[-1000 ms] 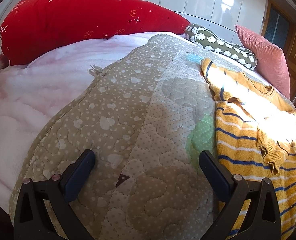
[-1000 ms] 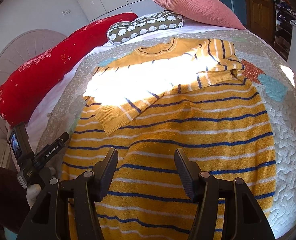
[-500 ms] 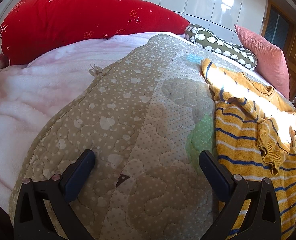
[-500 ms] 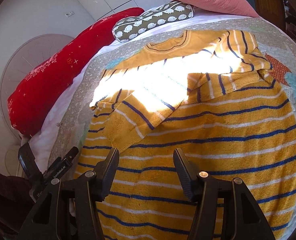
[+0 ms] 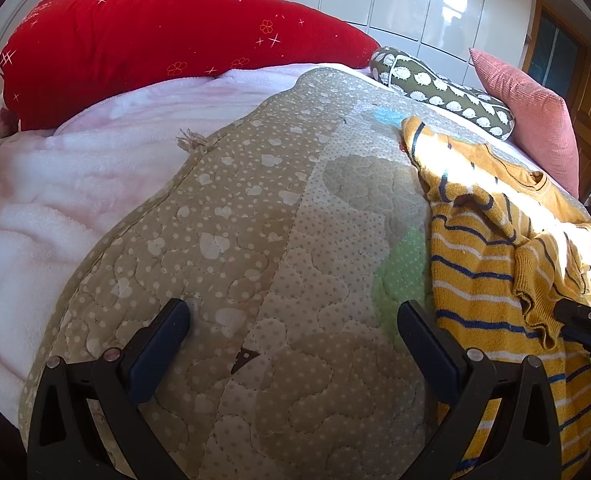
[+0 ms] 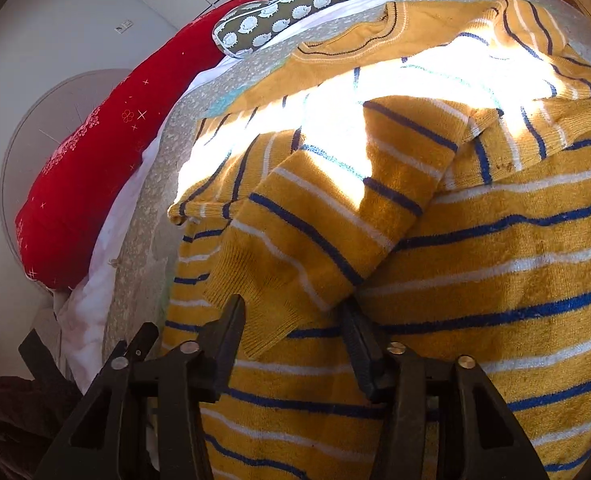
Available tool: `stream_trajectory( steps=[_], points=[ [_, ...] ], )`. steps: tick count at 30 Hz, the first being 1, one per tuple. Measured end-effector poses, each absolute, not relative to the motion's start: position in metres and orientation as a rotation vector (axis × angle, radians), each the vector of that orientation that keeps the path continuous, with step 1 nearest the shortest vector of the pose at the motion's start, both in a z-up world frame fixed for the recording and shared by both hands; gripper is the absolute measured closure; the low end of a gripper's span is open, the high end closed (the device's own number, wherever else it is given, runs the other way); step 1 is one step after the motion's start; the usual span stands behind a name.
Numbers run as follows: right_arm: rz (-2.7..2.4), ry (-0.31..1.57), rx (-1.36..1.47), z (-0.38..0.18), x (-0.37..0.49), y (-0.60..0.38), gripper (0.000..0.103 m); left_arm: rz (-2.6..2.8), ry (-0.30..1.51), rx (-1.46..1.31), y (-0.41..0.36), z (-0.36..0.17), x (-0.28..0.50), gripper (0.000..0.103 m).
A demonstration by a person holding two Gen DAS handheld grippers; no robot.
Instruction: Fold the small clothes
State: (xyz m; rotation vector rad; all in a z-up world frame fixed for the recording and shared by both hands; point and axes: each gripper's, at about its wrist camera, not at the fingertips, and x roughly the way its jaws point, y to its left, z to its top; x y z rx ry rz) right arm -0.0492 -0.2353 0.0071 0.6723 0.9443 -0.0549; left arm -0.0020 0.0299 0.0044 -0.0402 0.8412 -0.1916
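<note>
Since 1 second ago the right gripper (image 6: 291, 320) has descended onto the sweater (image 6: 475, 280) spread on the quilt (image 5: 235, 240), jaws closing around the near-left sleeve cuff (image 6: 271, 300), so a sleeve fold is starting, while the left gripper (image 5: 293, 326) stays wide, empty.

A bed (image 5: 35, 320) carries everything, covered by a beige quilted spread (image 5: 235, 240) with a pale pink fleece blanket (image 5: 55, 200) along its left side. At the head edge lie a long red pillow (image 5: 155, 44), a green bolster with white hedgehog prints (image 5: 443, 88) and a pink ribbed cushion (image 5: 535, 120). A yellow sweater with blue and white stripes (image 6: 475, 260) lies spread on the quilt toward the right side, its sleeves folded across the body.
</note>
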Motion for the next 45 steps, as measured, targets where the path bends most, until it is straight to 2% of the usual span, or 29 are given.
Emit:
stream_trajectory(
  steps=[1, 3, 8, 14, 19, 22, 25, 27, 29, 31, 33, 35, 37, 45],
  points=[
    [-0.044, 0.942, 0.676, 0.008, -0.049, -0.237, 0.091, -0.193, 0.841, -0.043, 0.03, 0.004, -0.002, 0.0],
    [-0.03, 0.918, 0.687, 0.016, -0.053, -0.242, 0.097, -0.195, 0.839, -0.048, 0.03, 0.004, -0.002, 0.0],
    [-0.075, 0.761, 0.674, 0.072, -0.089, -0.275, 0.098, -0.197, 0.839, -0.052, 0.031, 0.004, -0.002, 0.0],
    [-0.377, 0.618, 0.599, 0.133, -0.173, -0.378, 0.099, -0.193, 0.841, -0.046, 0.03, 0.004, -0.003, 0.0],
    [-0.741, 0.622, 0.494, 0.138, -0.25, -0.468, 0.099, -0.18, 0.85, -0.022, 0.026, 0.004, -0.001, 0.0],
    [-0.947, 0.699, 0.367, 0.122, -0.277, -0.507, 0.098, -0.175, 0.855, -0.009, 0.025, 0.004, -0.001, 0.0],
    [-0.983, 0.717, 0.382, 0.114, -0.294, -0.522, 0.098, -0.176, 0.859, -0.008, 0.025, 0.004, -0.001, 0.0],
    [-0.941, 0.682, 0.417, 0.117, -0.299, -0.518, 0.094, -0.173, 0.863, -0.001, 0.024, 0.004, 0.0, 0.0],
    [-0.848, 0.653, 0.466, 0.119, -0.295, -0.505, 0.083, -0.173, 0.875, 0.008, 0.024, 0.004, 0.002, 0.0],
    [-0.691, 0.638, 0.541, 0.116, -0.285, -0.489, 0.076, -0.176, 0.892, 0.001, 0.025, 0.005, 0.005, 0.0],
    [-0.537, 0.651, 0.593, 0.109, -0.265, -0.469, 0.073, -0.175, 0.904, 0.004, 0.025, 0.005, 0.006, 0.0],
    [-0.451, 0.692, 0.575, 0.1, -0.236, -0.447, 0.06, -0.168, 0.904, 0.024, 0.022, 0.004, 0.006, 0.0],
    [-0.431, 0.733, 0.492, 0.087, -0.208, -0.427, 0.053, -0.167, 0.913, 0.03, 0.021, 0.006, 0.007, 0.0],
    [-0.482, 0.905, 0.131, 0.036, -0.131, -0.387, 0.054, -0.242, 0.872, -0.13, 0.023, 0.063, 0.013, 0.0]
  ],
)
